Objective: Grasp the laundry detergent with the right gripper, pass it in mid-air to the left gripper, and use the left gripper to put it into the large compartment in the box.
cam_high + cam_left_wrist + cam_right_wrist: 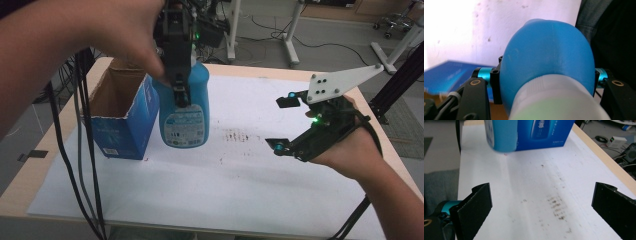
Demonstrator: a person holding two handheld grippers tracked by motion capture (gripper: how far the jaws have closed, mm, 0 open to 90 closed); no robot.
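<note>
A blue bottle with a pale label is upright beside an open blue cardboard box on the left of the white sheet. My left gripper comes down from above and is shut on the bottle's top. In the left gripper view the jaws of the left gripper press both sides of the blue bottle just under its white neck. I cannot tell whether its base touches the sheet. My right gripper is held at the right, open and holding nothing. Ahead of the wide-apart right gripper are the bottle and box.
A white sheet with a dark smudged patch covers most of the wooden table. Black cables hang down the table's left side. White stand legs and cables lie on the floor behind.
</note>
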